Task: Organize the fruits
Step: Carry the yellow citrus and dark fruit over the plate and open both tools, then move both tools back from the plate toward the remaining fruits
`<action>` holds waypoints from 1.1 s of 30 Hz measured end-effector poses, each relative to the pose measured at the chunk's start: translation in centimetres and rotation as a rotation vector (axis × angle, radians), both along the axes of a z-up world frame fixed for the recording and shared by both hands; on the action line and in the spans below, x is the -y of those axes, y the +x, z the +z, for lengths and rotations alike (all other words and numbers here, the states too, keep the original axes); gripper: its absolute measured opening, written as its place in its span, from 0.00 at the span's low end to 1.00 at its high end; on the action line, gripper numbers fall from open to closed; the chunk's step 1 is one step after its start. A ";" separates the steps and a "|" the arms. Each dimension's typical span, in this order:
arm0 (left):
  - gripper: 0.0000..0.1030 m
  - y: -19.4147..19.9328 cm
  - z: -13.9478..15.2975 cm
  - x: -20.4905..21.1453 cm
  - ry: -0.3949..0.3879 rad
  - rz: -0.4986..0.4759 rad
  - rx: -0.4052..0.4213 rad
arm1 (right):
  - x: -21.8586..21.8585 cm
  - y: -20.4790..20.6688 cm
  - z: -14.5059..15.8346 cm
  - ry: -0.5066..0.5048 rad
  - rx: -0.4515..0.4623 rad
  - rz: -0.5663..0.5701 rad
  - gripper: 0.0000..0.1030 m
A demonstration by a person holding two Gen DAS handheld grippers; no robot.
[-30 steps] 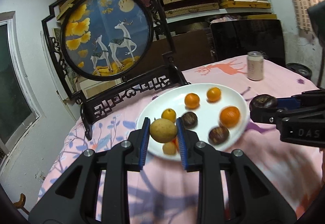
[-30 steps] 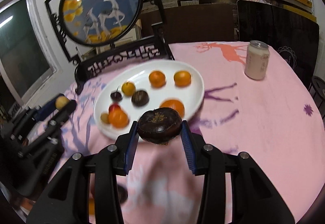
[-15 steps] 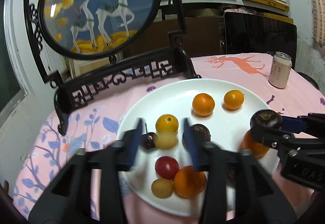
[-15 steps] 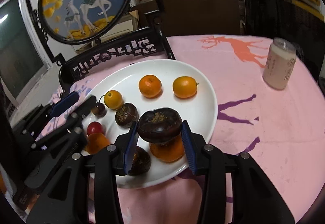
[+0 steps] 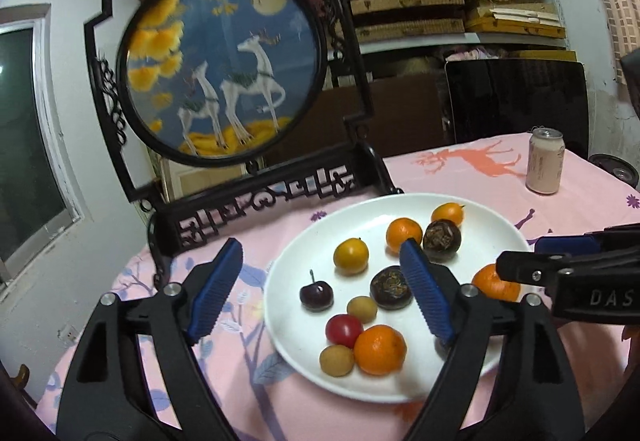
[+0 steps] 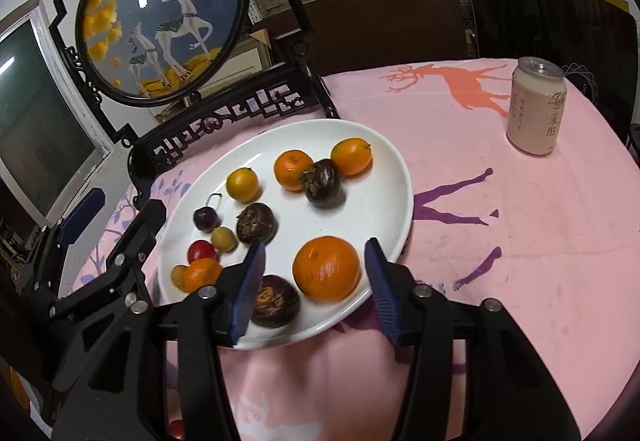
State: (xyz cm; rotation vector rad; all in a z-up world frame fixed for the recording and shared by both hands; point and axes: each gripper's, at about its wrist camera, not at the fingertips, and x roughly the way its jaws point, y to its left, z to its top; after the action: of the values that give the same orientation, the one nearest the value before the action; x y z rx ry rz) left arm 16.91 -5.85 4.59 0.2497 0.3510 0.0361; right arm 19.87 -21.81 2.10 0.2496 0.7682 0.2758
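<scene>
Pink tablecloth (image 6: 500,241), mixed fruits (image 6: 326,267), white plate (image 6: 384,157)

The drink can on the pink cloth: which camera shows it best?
The right wrist view: the can is close enough to show its printed label. The left wrist view shows the same can smaller and farther back, its label unreadable.

Both grippers: black plastic frames, triangular cutouts, silver screw heads at pivots, ribbed blue pads inside fingers. Left gripper (image 5: 320,289); right gripper (image 6: 316,285). White "DAS" lettering on the right gripper's side, 3 o'clock in left view.
</scene>
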 end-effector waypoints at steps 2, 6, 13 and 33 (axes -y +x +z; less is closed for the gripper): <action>0.81 -1.2 0.6 0.3 0.010 -0.003 0.022 | -0.2 -0.9 0.5 -0.005 0.012 0.006 0.55; 0.84 -3.6 1.6 0.4 0.009 -0.007 0.053 | -0.2 -3.2 1.6 -0.016 0.039 0.006 0.57; 0.89 -8.5 3.1 -0.4 -0.008 -0.003 0.092 | 0.3 -8.0 2.0 -0.013 0.061 0.011 0.58; 0.93 -14.8 3.9 -1.4 -0.030 -0.019 0.139 | 1.7 -15.8 -1.4 -0.005 0.012 0.018 0.58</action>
State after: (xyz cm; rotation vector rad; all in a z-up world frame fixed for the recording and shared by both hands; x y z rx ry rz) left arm 2.12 -4.43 8.50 0.2192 0.2112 0.0293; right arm 4.05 -23.48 0.68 0.2365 0.7599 0.2926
